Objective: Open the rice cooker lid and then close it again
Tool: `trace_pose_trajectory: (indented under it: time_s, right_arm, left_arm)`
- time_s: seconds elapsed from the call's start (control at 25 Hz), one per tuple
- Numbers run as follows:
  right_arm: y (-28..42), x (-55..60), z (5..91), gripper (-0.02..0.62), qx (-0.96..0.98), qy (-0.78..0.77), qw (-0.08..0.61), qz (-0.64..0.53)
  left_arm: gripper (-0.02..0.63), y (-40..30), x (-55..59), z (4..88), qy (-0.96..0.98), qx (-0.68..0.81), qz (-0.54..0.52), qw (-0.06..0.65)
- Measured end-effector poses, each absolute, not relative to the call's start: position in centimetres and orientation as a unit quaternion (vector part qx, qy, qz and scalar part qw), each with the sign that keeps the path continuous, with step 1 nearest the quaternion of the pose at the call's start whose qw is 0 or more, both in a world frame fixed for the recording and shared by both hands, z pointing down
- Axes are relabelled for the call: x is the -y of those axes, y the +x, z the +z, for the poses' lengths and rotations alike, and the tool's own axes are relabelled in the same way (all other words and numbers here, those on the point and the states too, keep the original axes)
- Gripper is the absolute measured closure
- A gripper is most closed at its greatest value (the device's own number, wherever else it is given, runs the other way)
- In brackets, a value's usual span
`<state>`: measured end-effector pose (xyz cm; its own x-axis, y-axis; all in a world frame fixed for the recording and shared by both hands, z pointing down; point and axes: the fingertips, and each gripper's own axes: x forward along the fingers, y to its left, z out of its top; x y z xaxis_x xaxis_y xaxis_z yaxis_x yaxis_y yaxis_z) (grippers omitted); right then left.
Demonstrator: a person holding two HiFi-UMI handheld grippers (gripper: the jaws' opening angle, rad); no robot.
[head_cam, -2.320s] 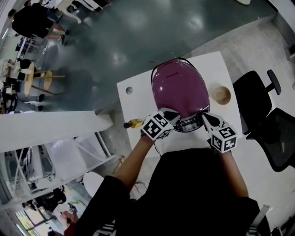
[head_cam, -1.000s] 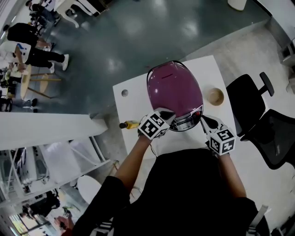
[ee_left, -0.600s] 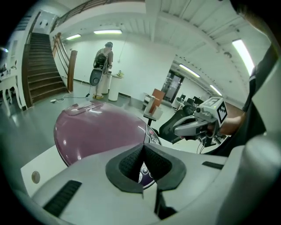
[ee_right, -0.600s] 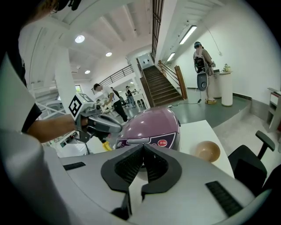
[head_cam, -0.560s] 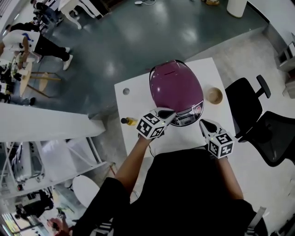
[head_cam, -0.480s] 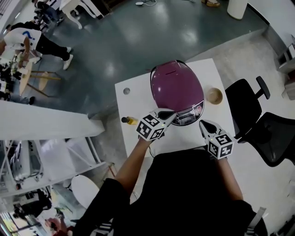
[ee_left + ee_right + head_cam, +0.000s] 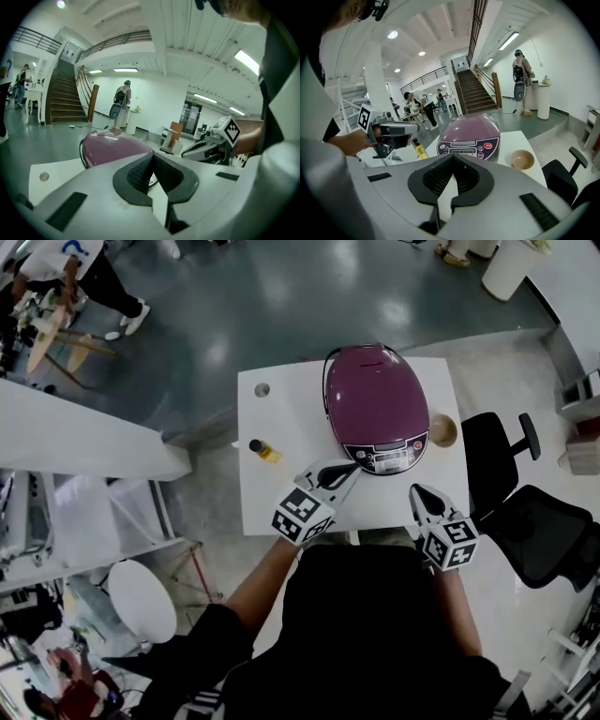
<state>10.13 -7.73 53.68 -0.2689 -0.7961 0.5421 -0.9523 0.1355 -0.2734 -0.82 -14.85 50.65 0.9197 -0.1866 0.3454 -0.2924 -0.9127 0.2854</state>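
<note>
Two grippers hang above the near edge of the white table (image 7: 281,427), each with its jaws pressed together and holding nothing. The print on the control panel (image 7: 389,457) is too small to read; only a red button (image 7: 488,146) stands out. Ahead of the left gripper (image 7: 349,470) and the right gripper (image 7: 416,491), touching neither, sits the purple rice cooker (image 7: 375,399), lid down. A wooden bowl (image 7: 442,429) stands beyond the right gripper, a small yellow bottle (image 7: 263,450) left of the left one, and a black office chair (image 7: 525,521) off to the right.

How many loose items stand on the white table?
3: the purple rice cooker in the middle, a small bowl to its right, a yellow bottle near the left edge. None seems hidden.
</note>
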Motion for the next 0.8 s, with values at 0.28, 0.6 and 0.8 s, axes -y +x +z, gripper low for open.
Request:
trace_pose_trajectory:
  time_s: [0.28,0.6,0.8]
  right_arm:
    - [7.9,7.3,53.7,0.595,0.755,0.568,0.151,0.289]
    - [7.9,8.6,49.6,0.595,0.769,0.597,0.111,0.2]
    - [9.0,8.6,48.2,0.595,0.766,0.61,0.112,0.17]
  left_arm:
    - [0.604,-4.0,12.9,50.9,0.96,0.168,0.116,0.191]
    - [0.604,-6.5,12.3,48.5,0.952,0.238,0.07,0.178]
    - [0.604,-7.2,11.5,47.9,0.947,0.271,0.06,0.161]
